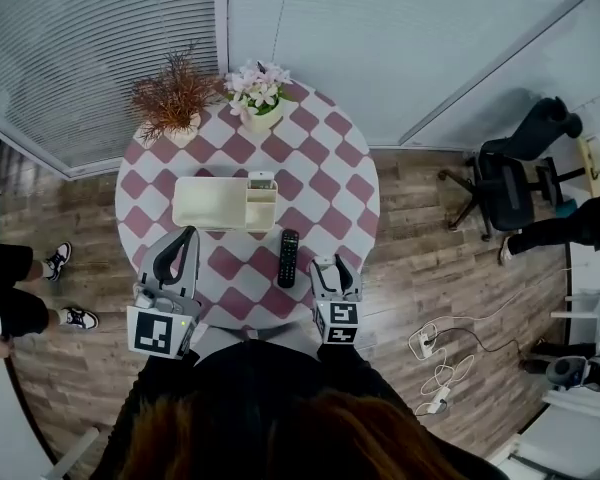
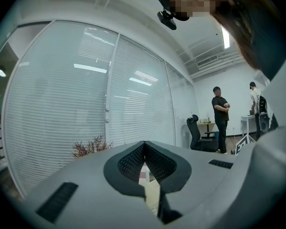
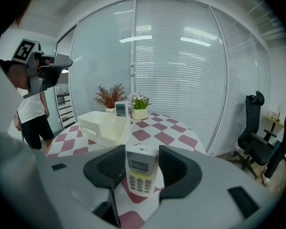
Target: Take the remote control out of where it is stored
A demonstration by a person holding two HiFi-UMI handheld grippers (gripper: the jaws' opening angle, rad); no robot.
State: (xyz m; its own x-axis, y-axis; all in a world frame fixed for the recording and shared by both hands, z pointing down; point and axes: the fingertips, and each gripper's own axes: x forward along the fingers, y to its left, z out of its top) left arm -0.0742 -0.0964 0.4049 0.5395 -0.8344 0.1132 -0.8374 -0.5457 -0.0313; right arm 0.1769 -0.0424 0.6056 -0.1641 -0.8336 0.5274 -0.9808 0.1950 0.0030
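White, with a small screen over its keypad, the remote control (image 3: 141,171) is clamped between the pads of your right gripper (image 3: 142,152), out of the box and over the near edge of the checked table (image 1: 330,158). Your left gripper (image 2: 144,144) is pinched closed on nothing. Just past them a black remote (image 1: 289,258) lies flat. Beyond it the cream storage box (image 1: 208,206) keeps a second white remote (image 1: 262,181) standing upright in its end compartment, with two potted plants (image 1: 175,98) at the far rim.
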